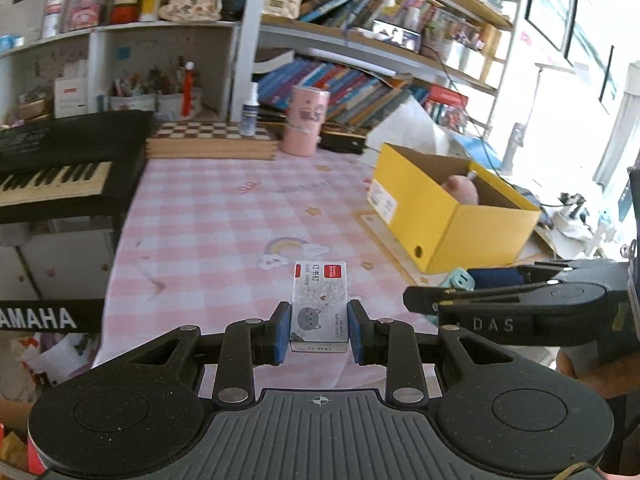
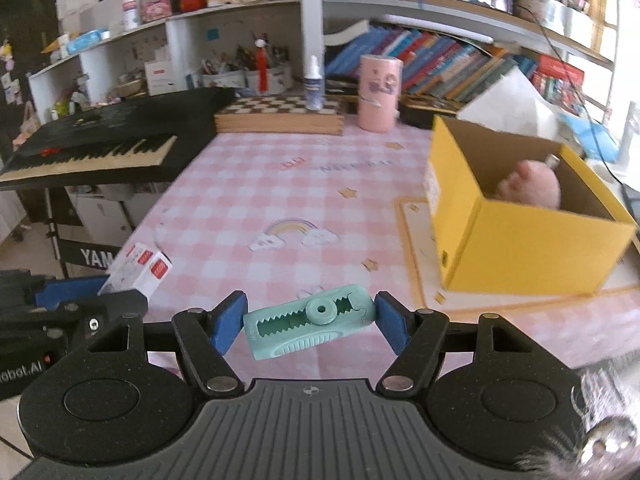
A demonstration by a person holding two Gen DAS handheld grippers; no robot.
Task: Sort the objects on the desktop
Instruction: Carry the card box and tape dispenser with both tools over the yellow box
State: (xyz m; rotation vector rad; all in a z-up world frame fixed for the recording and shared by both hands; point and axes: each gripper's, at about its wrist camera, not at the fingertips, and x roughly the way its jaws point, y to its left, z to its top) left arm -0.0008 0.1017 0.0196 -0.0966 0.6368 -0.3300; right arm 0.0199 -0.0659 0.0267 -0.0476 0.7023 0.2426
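Observation:
My left gripper (image 1: 319, 330) is shut on a small white staples box (image 1: 319, 304) with a red label and a grey cat drawing, held above the pink checked tablecloth (image 1: 224, 216). The box also shows in the right wrist view (image 2: 138, 270). My right gripper (image 2: 310, 324) is shut on a mint-green correction tape dispenser (image 2: 310, 326), held tilted between the blue pads. The yellow cardboard box (image 2: 520, 240) stands open at the right with a pink plush (image 2: 528, 184) inside; it also shows in the left wrist view (image 1: 448, 208).
A black Yamaha keyboard (image 1: 60, 172) stands at the left. A wooden chessboard box (image 1: 212, 140), a spray bottle (image 1: 250, 110) and a pink cylinder (image 1: 306, 120) line the back edge. Shelves of books rise behind. The right gripper's arm (image 1: 520, 304) reaches in from the right.

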